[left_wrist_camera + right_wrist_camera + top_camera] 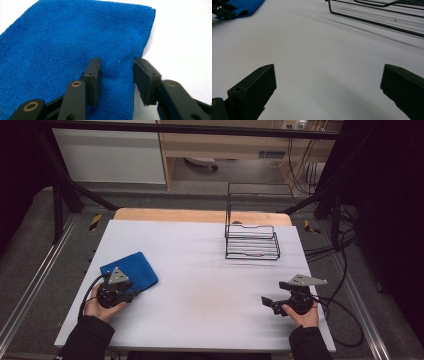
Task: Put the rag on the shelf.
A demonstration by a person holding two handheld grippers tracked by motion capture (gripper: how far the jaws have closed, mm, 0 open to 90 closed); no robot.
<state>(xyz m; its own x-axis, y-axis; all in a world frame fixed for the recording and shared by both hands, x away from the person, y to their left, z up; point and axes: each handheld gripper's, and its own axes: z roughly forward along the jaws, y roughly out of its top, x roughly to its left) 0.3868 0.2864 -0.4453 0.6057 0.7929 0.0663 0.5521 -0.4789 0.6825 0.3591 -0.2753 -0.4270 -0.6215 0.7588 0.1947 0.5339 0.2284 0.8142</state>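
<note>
A: From above, where do things stand?
B: Early, I'd judge. The blue cloth lies folded on the table's left, and the wire rack far right looks empty.

A: Left gripper view?
B: The left gripper is parted over the cloth's edge, seemingly gripping nothing.

A: Right?
B: The right gripper is wide open.

White table: blue cloth, wire rack.

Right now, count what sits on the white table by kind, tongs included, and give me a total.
Blue cloth: 1
Black wire rack: 1
Tongs: 2, the left tongs open over the cloth's edge, the right tongs open above bare table
Total: 4
</note>
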